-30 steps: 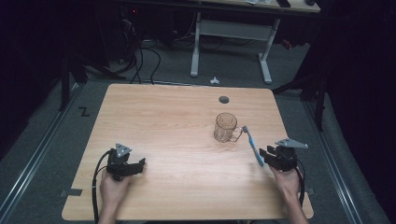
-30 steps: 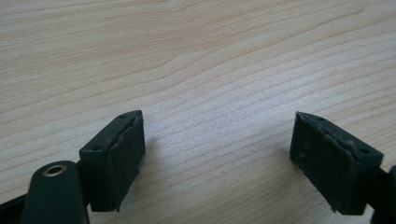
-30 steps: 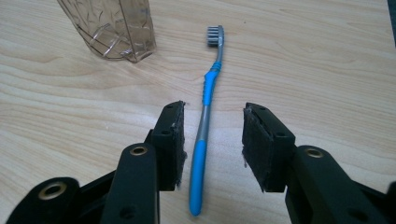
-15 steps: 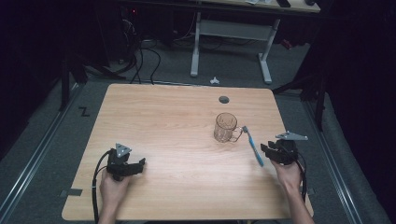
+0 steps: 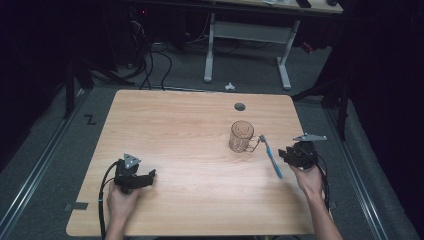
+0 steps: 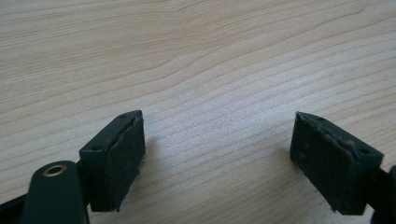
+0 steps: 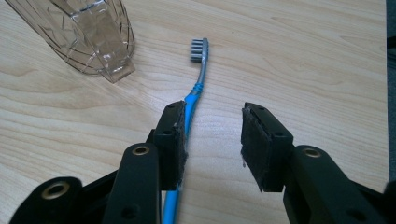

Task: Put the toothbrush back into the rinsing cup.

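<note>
Toothbrush point(image 7: 194, 95) lies flat on the table point(image 5: 190, 130) beside the mug point(image 5: 241, 136), while the right gripper point(image 5: 290, 156) – jaws spread, pinching nothing – has backed off rightward, so a release looks done; left gripper point(image 6: 217, 154) rests spread, idle.

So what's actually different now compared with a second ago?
The right gripper drifted outward toward the table's right edge, away from the clear glass mug. Its jaws are open, with the blue plastic toothbrush lying between them beside one pad, not clamped. The toothbrush lies flat on the light wooden table as before. The mug and the open left gripper stayed where they were.
</note>
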`<state>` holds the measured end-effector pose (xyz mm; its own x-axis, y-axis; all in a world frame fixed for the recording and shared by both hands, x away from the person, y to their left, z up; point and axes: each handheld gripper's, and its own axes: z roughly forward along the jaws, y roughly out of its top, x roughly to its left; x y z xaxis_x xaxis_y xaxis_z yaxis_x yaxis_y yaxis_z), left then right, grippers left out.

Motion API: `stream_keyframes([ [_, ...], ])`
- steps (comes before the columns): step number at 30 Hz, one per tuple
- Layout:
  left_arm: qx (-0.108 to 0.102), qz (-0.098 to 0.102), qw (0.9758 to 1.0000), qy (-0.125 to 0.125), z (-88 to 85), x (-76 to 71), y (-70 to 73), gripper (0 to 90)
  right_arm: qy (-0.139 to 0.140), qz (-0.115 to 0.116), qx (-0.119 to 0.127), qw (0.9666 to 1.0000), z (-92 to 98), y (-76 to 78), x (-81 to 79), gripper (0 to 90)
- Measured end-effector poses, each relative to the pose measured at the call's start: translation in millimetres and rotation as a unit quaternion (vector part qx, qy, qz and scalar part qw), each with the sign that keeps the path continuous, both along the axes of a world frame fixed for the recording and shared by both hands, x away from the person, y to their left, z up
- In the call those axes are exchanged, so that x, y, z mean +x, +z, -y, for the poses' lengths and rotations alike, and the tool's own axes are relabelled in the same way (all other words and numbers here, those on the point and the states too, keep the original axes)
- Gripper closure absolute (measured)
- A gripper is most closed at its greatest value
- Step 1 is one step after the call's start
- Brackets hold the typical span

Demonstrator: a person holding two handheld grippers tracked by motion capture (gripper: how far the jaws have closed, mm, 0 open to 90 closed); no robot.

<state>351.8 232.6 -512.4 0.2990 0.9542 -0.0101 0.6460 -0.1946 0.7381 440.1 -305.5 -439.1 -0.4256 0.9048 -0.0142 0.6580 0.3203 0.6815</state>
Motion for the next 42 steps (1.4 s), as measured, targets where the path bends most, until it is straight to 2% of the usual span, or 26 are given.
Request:
stream_keyframes([
  [9,-0.001,0.0,1.0,0.0,0.2,-0.1,-0.1,18.6,0.01,-0.01,-0.014,0.9998,-9.3,5.0,13.4,62.6],
  [12,0.0,0.0,1.0,0.0,0.1,0.0,-0.1,18.6,0.011,-0.027,-0.021,0.9993,-13.2,4.5,19.5,61.9],
  [16,0.0,0.0,1.0,-0.001,0.1,-0.1,0.0,18.6,0.013,-0.035,-0.031,0.9988,-17.2,4.5,26.0,61.5],
  [19,0.0,0.0,1.0,-0.001,0.0,-0.1,0.0,18.6,0.016,-0.055,-0.042,0.9975,-22.8,4.1,35.0,61.4],
  [23,0.0,0.0,1.0,-0.001,0.0,-0.1,0.0,18.6,0.019,-0.068,-0.046,0.9964,-26.3,2.8,41.3,61.2],
  [26,0.001,0.0,1.0,-0.001,0.0,-0.1,0.0,18.6,0.023,-0.088,-0.057,0.9943,-30.6,-1.7,49.5,61.6],
  [31,0.0,0.0,1.0,-0.001,0.0,-0.1,0.0,18.6,0.026,-0.116,-0.053,0.9915,-35.4,-8.1,58.0,59.7],
  [33,0.0,0.0,1.0,-0.001,0.0,-0.1,0.0,18.6,0.025,-0.121,-0.057,0.9907,-36.7,-9.6,59.4,59.7],
  [34,0.001,0.0,1.0,-0.001,-0.1,-0.1,0.1,18.6,0.026,-0.13,-0.063,0.9892,-38.2,-12.2,62.6,59.8],
  [39,0.001,-0.001,1.0,-0.001,-0.1,-0.1,0.1,18.6,0.029,-0.142,-0.071,0.9868,-42.3,-15.5,66.3,59.9],
  [42,0.0,0.0,1.0,-0.001,0.0,0.0,0.0,18.6,0.032,-0.153,-0.083,0.9842,-45.5,-18.0,69.4,60.2],
])
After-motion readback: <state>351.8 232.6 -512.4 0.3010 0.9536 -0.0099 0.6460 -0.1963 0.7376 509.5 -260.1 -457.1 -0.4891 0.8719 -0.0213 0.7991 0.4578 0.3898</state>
